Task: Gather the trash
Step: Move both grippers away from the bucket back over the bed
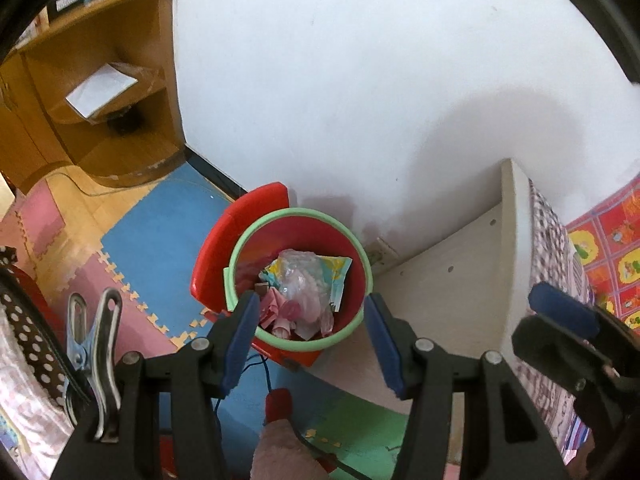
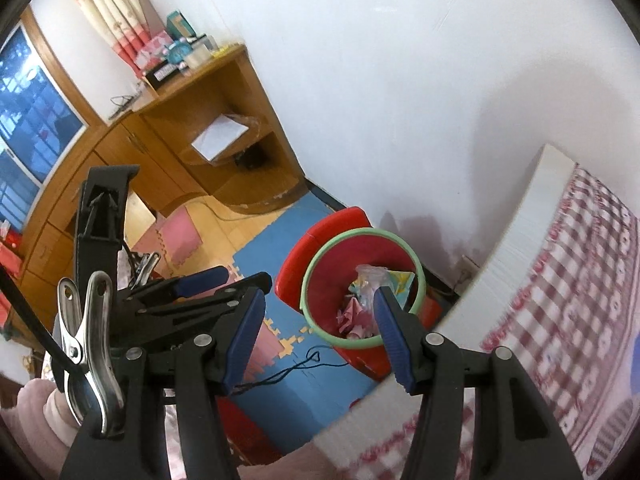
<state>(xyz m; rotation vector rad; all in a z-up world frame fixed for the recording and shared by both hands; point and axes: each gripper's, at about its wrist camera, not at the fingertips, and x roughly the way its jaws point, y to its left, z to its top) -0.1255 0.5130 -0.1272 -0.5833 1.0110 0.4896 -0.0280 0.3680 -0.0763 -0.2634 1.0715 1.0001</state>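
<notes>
You are holding both grippers empty, jaws apart: left gripper (image 1: 310, 344) hanging directly above the red bin (image 1: 352, 276), nearer than the right gripper (image 2: 320, 344).

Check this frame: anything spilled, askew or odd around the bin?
Nothing spilled: the trash sits inside the red bin. One oddity: a loose dark thread lies on the blue floor mat beside it.

Home bedroom: bed with checked cover (image 2: 560, 280) at right of frame, wooden cabinet (image 2: 168, 160) and curtained window (image 2: 32, 108) upper left, foam puzzle mats (image 1: 160, 232) on floor.
</notes>
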